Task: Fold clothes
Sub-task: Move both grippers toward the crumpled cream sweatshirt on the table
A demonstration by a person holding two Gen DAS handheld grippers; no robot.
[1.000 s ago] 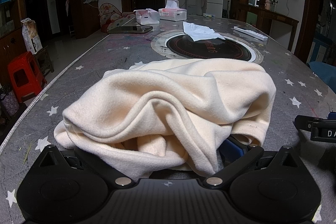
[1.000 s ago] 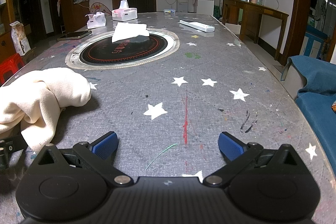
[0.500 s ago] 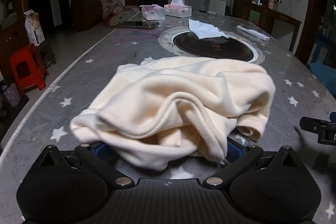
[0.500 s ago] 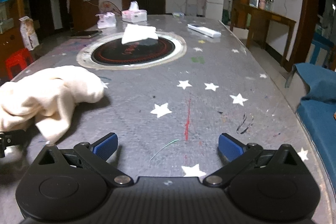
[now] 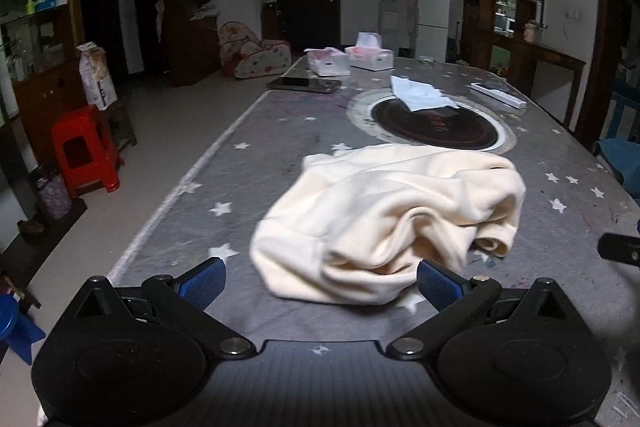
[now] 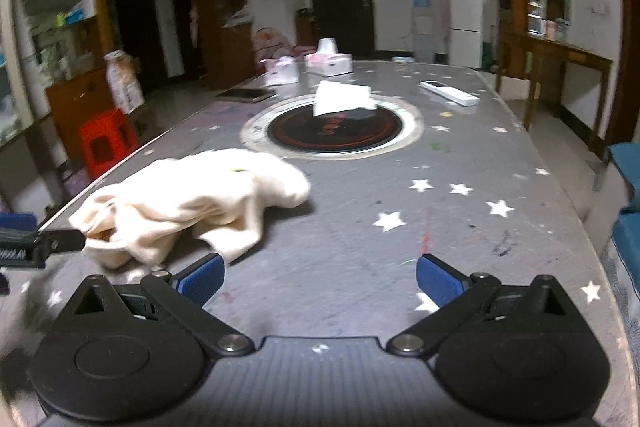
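just crumpled cream fleece garment (image 5: 384, 219) on starry grey table (image 5: 248, 163), both hand-held grippers (image 5: 320, 281) (image 6: 320, 277) spread wide, empty

Two black grippers, blue pads

Left gripper (image 5: 319, 281) and right gripper (image 6: 320, 279) had matte black bodies; ribbed blue pads (image 5: 203, 282); silver screws.

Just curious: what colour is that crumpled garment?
Cream, plain fleece garment; clearest in left wrist view.

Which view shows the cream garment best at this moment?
The left wrist view: the cream garment lies crumpled, whole and central, just ahead of the open left tongs. The right wrist view catches it blurred, off to the left side.
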